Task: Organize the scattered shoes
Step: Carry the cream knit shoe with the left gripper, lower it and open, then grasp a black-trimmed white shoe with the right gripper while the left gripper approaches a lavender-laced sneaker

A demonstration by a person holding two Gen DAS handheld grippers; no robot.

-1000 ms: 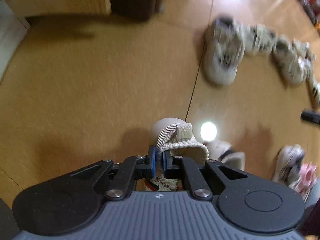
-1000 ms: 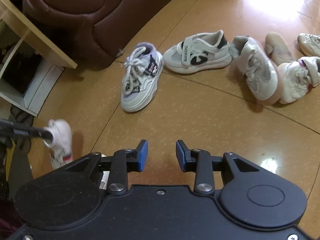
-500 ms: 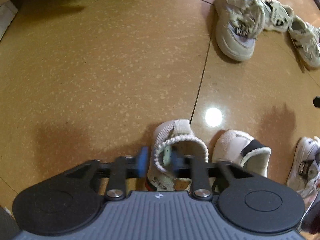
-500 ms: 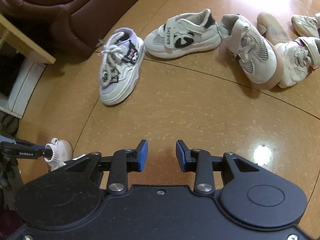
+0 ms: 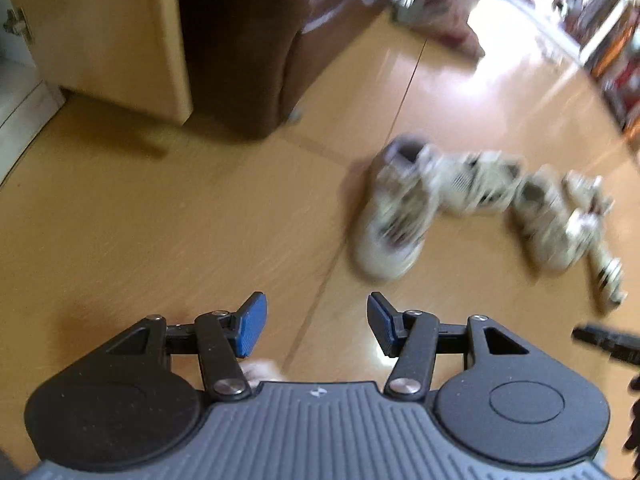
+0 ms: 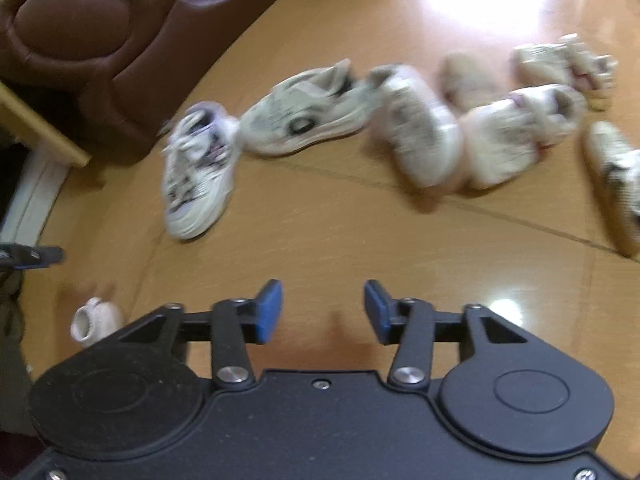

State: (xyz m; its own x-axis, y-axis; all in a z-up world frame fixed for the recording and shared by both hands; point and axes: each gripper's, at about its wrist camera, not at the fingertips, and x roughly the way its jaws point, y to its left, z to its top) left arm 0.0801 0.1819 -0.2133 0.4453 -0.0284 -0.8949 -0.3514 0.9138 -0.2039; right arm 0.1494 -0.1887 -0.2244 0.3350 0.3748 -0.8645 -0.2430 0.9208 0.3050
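Bare tan tiled floor [image 6: 360, 240] lies open directly ahead. A blurred row of white sneakers [image 6: 420, 132] blocks the far side. A brown leather sofa [image 6: 120, 40] and light wooden cabinet [image 5: 120, 32] bound the left.

Your scattered shoes, all on tan floor, blurred:
- white lace-up sneaker with purple trim [image 6: 198, 176], upright, nearest brown sofa.
- white strap sneaker with black oval mark [image 6: 308, 118], upright, just beside first.
- white mesh sneaker [image 6: 420, 128], tipped on side, touching next.
- white-pink sneaker [image 6: 516, 136].
- small white knit-collar shoe [image 6: 94, 320], apart, at lower left.
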